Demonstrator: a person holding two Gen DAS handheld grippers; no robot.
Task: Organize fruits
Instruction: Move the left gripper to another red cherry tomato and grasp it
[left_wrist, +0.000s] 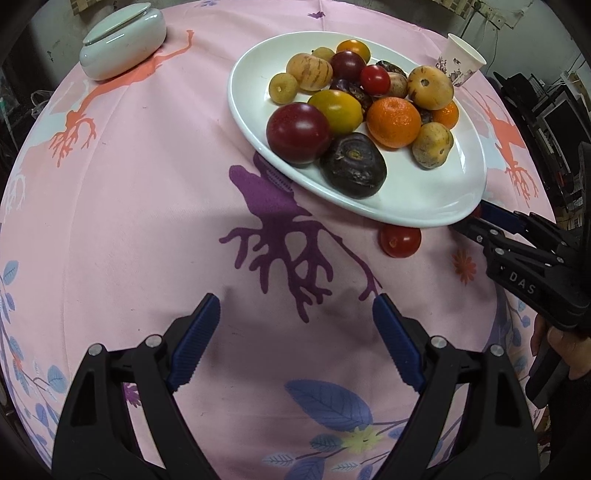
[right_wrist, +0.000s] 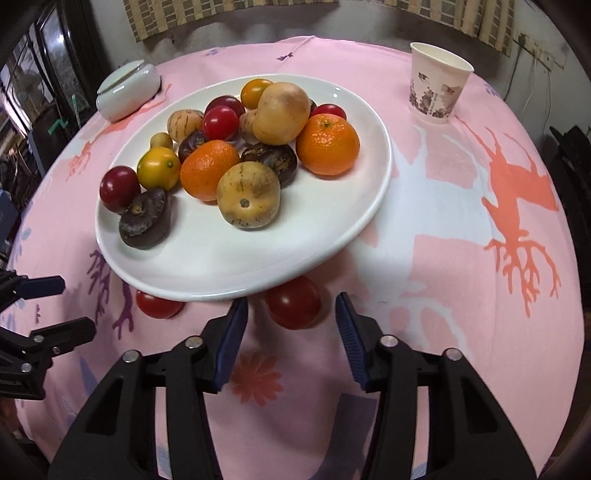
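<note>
A white plate (left_wrist: 424, 199) (right_wrist: 229, 266) holds several fruits: oranges (right_wrist: 327, 144), red and yellow tomatoes, tan melons, dark purple fruits. Two red tomatoes lie on the cloth by the plate's near rim: one (right_wrist: 293, 302) just ahead of my right gripper (right_wrist: 291, 306), which is open around its near side without touching; the other (right_wrist: 159, 304) (left_wrist: 400, 240) sits to its left. My left gripper (left_wrist: 295, 306) is open and empty over the cloth, short of the plate. The right gripper (left_wrist: 476, 221) also shows in the left wrist view at the plate's edge.
A pink patterned tablecloth (left_wrist: 147, 184) covers the round table. A white lidded dish (left_wrist: 122, 44) (right_wrist: 127, 90) stands at the far left. A paper cup (right_wrist: 436, 88) (left_wrist: 461, 61) stands at the far right. Dark furniture lies beyond the table edge.
</note>
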